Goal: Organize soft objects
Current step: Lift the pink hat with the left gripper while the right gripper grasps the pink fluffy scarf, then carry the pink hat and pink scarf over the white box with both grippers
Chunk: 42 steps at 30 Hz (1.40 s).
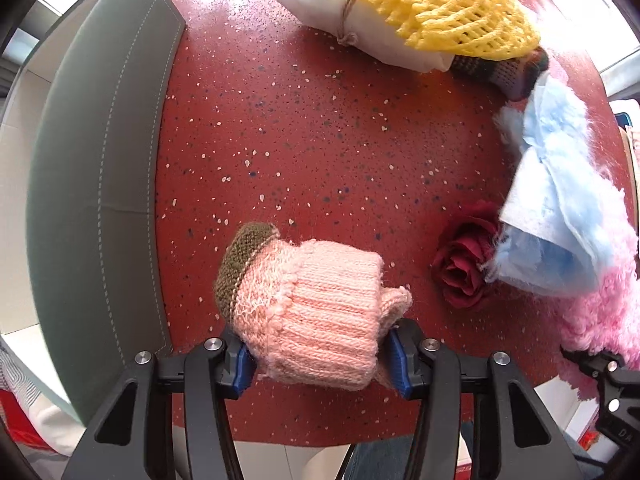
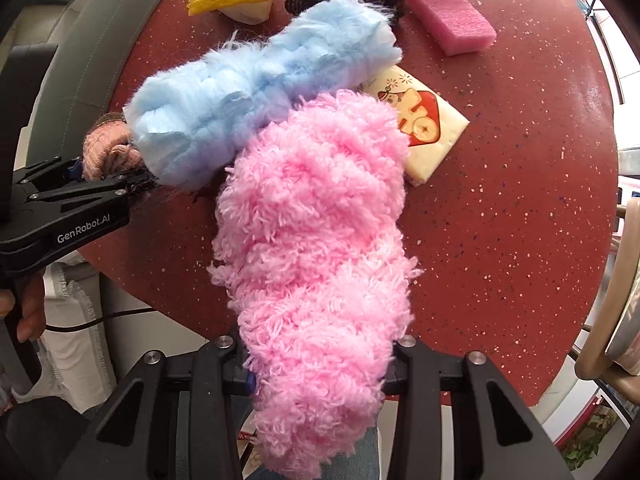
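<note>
My left gripper (image 1: 320, 360) is shut on a pink knitted piece with an olive-green end (image 1: 304, 304), held just above the red speckled table (image 1: 304, 128). It also shows in the right wrist view (image 2: 108, 148). My right gripper (image 2: 320, 364) is shut on a fluffy pink duster (image 2: 320, 248) that reaches forward over the table. A fluffy light-blue duster (image 2: 256, 84) lies across the pink one's far end. A dark red fabric rose (image 1: 464, 264) lies beside the blue duster (image 1: 556, 184).
A yellow foam net over a white wrapped bundle (image 1: 432, 12) lies at the far side. A pink sponge block (image 2: 448, 16), a tissue pack (image 2: 424, 120) and a dark knitted item (image 1: 504, 68) lie on the table. A grey chair back (image 1: 96, 168) stands at left.
</note>
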Tool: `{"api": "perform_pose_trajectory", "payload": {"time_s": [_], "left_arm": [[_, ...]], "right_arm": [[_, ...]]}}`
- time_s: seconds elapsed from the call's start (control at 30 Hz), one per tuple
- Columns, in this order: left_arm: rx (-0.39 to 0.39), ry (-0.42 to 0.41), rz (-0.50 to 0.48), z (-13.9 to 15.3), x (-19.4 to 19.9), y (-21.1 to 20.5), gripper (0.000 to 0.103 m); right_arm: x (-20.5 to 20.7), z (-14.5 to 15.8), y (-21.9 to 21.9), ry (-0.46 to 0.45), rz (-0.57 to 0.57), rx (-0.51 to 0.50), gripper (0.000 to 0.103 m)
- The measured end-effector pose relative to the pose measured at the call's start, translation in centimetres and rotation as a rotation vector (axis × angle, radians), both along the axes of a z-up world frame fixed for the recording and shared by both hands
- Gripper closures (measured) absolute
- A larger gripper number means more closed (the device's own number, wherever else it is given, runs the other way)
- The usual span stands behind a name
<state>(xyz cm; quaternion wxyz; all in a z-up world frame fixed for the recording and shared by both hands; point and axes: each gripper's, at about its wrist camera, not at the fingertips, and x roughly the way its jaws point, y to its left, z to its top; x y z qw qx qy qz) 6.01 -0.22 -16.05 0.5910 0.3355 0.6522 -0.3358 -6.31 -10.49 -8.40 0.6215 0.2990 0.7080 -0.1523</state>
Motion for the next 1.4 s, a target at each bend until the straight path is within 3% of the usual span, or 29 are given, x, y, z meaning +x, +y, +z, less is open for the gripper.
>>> {"api": "perform_pose_trajectory", "payload": {"time_s": [0.1, 0.17, 0.43, 0.73, 0.83, 1.0, 1.17, 1.4], "left_arm": [[-0.008, -0.029, -0.025, 0.8, -0.1, 0.2, 0.049], [-0.010, -0.031, -0.031, 1.7, -0.4, 0.3, 0.049], [-0.065, -0.060, 0.001, 4.7, 1.5, 0.0, 0.049], [-0.134, -0.090, 0.039, 10.8, 3.6, 0.4, 0.049], [-0.149, -0.111, 0.057, 10.9, 3.3, 0.7, 0.049], [-0.159, -0.142, 0.079, 11.2, 3.6, 2.3, 0.049], [-0.148, -0.171, 0.154, 11.5, 5.4, 3.9, 0.049], [-0.147, -0.218, 0.274, 12.4, 8.8, 6.5, 0.049]], "right_arm": [[-0.9, 2.2, 0.4, -0.014, 0.011, 0.000, 0.060], [-2.1, 3.1, -1.6, -0.026, 0.029, -0.011, 0.060], [-4.4, 9.0, -2.1, -0.090, -0.005, -0.074, 0.060], [-3.3, 13.7, -2.8, -0.130, -0.010, -0.159, 0.060], [-3.0, 14.1, -2.8, -0.149, 0.007, -0.169, 0.060], [-1.2, 11.5, -2.6, -0.176, 0.052, -0.193, 0.060], [2.1, 9.2, -2.8, -0.204, 0.112, -0.205, 0.060], [7.2, 8.8, -1.2, -0.249, 0.195, -0.205, 0.060]]}}
